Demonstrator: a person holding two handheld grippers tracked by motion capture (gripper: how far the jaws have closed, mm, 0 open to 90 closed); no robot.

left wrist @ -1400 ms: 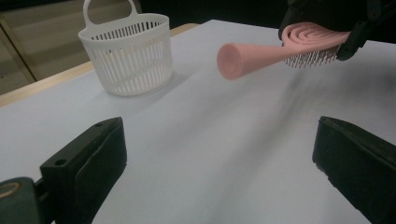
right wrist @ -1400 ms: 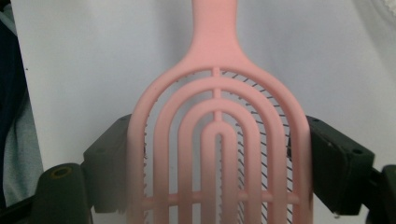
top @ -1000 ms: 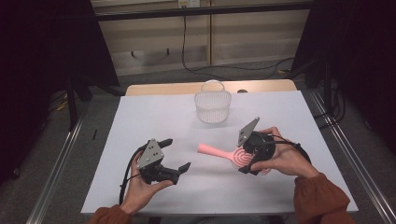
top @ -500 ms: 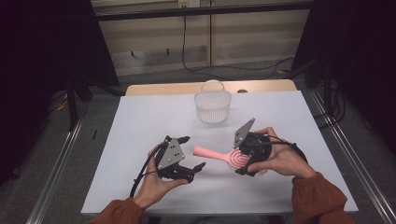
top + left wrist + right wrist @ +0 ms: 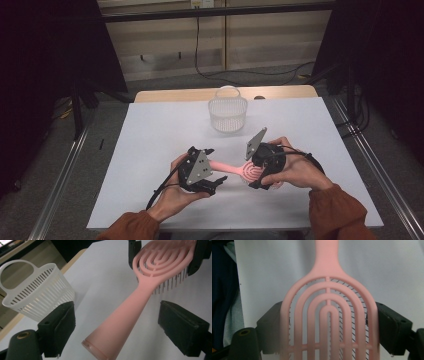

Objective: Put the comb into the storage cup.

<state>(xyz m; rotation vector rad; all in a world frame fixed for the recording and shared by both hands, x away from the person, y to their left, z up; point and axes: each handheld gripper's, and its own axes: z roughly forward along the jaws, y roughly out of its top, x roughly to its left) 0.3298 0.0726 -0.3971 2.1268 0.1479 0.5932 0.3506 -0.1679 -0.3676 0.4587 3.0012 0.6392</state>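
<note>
The right gripper [image 5: 257, 175] pinched the pink hairbrush [image 5: 248, 171] by its head. The left gripper [image 5: 117, 322] stood spread around its handle. A white slotted basket [image 5: 228, 114] stood well beyond. No writing was legible.

Brush [image 5: 328, 315] head cut off by btm edge, right gripper view.

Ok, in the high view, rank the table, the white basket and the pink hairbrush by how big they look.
1. Table, by far the largest.
2. Basket.
3. Hairbrush, though the left gripper and right gripper cover parts of it, and it lies nearer the camera, so the basket-brush order is unsure.
</note>
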